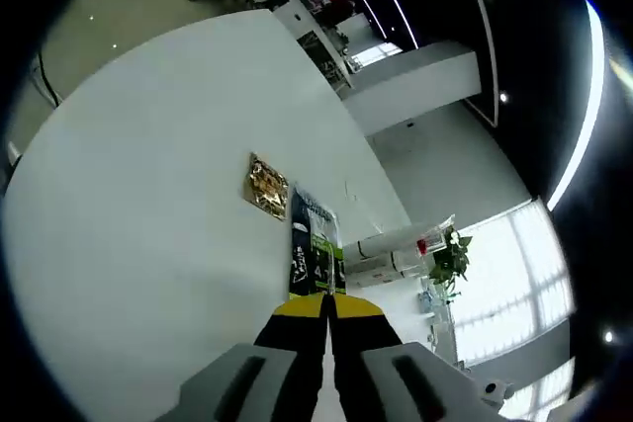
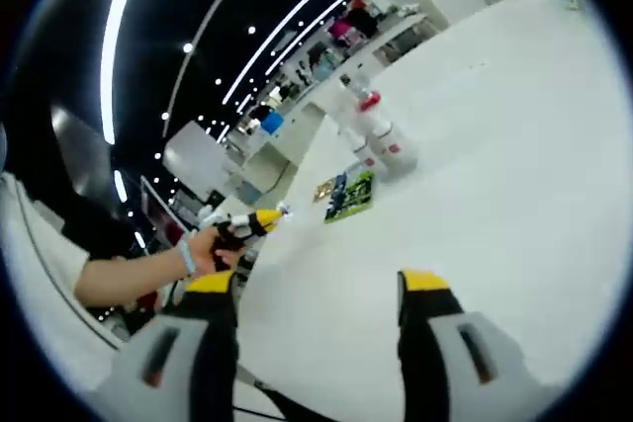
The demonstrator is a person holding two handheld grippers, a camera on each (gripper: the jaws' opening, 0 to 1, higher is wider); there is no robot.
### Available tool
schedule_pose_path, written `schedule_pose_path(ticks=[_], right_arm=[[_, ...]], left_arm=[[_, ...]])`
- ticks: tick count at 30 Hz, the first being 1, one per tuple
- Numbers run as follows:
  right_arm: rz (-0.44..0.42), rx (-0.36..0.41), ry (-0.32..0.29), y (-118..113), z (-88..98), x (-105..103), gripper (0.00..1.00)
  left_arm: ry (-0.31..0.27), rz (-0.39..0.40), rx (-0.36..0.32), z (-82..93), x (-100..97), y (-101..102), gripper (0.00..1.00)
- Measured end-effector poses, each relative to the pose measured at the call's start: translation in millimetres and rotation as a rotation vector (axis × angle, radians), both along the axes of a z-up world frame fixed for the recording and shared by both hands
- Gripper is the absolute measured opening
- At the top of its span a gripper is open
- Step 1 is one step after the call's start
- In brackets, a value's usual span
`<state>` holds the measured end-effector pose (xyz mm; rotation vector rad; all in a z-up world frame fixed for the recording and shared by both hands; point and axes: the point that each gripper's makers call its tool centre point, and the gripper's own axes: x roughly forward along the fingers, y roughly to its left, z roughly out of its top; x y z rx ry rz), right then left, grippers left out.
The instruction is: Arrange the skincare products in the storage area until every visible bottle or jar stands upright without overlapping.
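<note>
Two white bottles (image 1: 394,249), one with a red cap, stand close together near the far edge of the white table (image 1: 148,195). Beside them is a dark box with green print (image 1: 315,249) and a small gold item (image 1: 265,185). My left gripper (image 1: 326,305) points at the dark box from a short way off, its yellow-tipped jaws pressed together with nothing between them. In the right gripper view the white bottles (image 2: 384,140), the dark box (image 2: 351,197) and the gold item (image 2: 324,189) sit far ahead. My right gripper (image 2: 316,284) is open over bare table.
A person's hand (image 2: 203,249) holds the left gripper (image 2: 259,219) at the left of the right gripper view, over the table's edge. A potted plant (image 1: 450,259) stands beyond the table. White table surface (image 2: 495,175) spreads wide around the products.
</note>
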<state>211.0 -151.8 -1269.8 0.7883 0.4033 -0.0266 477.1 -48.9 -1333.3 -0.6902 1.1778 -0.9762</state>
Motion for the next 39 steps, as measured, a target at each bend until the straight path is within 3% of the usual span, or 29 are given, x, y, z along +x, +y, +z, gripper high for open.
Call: schedule_pose_path(ticks=[8,16,24,28,39], right_arm=[[-0.02,0.016,0.041,-2.1,-9.8,-9.4,0.63],[-0.038,0.021,0.053,-8.8,-7.7,-10.4,0.62],[-0.041,0.028,0.065,-12.5,-9.1,-10.7,0.62],[-0.04,0.036,0.069,-13.0,-9.8,-10.8,0.62],[-0.037,0.047,0.075,-12.0,-13.2,-12.0,0.62]], left_arm=[[-0.017,-0.033,0.074,-18.0,12.4,-4.9,0.0],[-0.009,-0.033,0.125,-33.0,23.1,-12.0,0.01],[-0.001,-0.049,0.18,-42.6,23.0,-14.9,0.02],[-0.087,-0.117,0.299,-54.2,27.1,-5.6,0.03],[-0.114,-0.11,0.33,-59.3,41.4,-3.2,0.06]])
